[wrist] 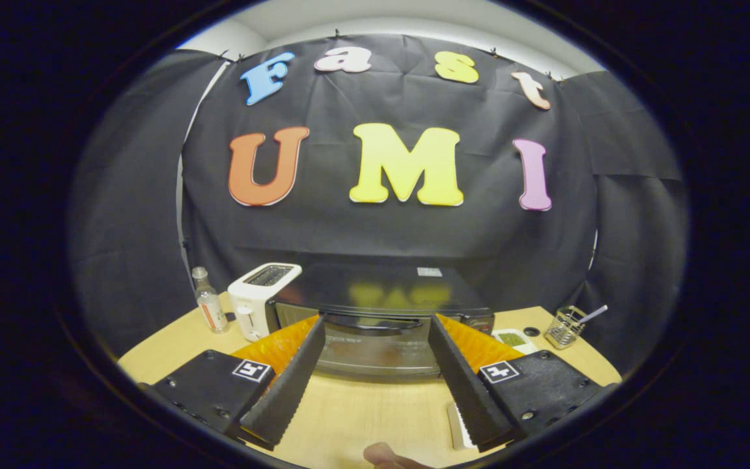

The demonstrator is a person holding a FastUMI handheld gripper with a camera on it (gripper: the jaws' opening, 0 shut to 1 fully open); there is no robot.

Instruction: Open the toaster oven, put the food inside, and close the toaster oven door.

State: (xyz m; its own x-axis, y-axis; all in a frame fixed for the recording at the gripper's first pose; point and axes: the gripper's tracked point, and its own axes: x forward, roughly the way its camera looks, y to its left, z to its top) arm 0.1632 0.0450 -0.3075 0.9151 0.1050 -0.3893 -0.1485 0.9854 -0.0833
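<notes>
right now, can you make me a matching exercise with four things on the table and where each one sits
Things:
1. black toaster oven
2. white slot toaster
3. clear plastic bottle
4. wire mesh holder

Places:
a. leftmost on the wooden table, beside the white toaster
b. far right of the oven
c. just ahead of the open hand-held gripper, door closed
d. touching the oven's left side

Pairs: 1-c, 2-d, 3-a, 4-b

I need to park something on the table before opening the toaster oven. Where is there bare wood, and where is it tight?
Bare table lies between the open gripper jaws, in front of the shut toaster oven. Tight left of it: white toaster and bottle. On its right, a small dish and wire basket, with a bare strip between them.
</notes>
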